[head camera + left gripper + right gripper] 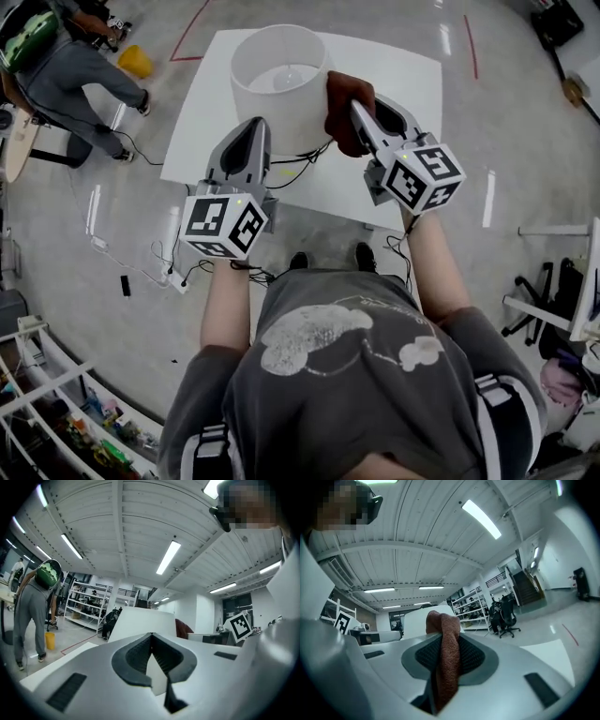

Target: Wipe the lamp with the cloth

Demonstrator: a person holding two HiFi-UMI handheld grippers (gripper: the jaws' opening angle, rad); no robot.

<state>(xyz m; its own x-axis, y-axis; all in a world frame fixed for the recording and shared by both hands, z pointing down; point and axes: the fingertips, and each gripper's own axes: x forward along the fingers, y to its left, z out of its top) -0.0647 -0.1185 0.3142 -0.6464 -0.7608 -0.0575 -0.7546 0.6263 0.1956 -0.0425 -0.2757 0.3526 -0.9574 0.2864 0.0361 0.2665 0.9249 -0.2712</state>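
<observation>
The lamp's white drum shade (278, 80) stands on the white table (403, 84). My right gripper (356, 105) is shut on a brown cloth (342, 108), which touches the shade's right side. In the right gripper view the cloth (446, 658) hangs pinched between the jaws, with the shade (417, 620) just behind it. My left gripper (255, 127) sits at the shade's lower left with its jaws closed tip to tip and nothing visible between them. In the left gripper view the shade (140, 620) rises just beyond the left gripper (151, 635), and the cloth (183, 629) peeks out at its right.
Black cables (300, 159) trail from the lamp over the table's near edge to a power strip (178, 281) on the floor. A person with a green backpack (37, 37) bends at the far left beside a yellow object (136, 61). Shelving stands at the bottom left.
</observation>
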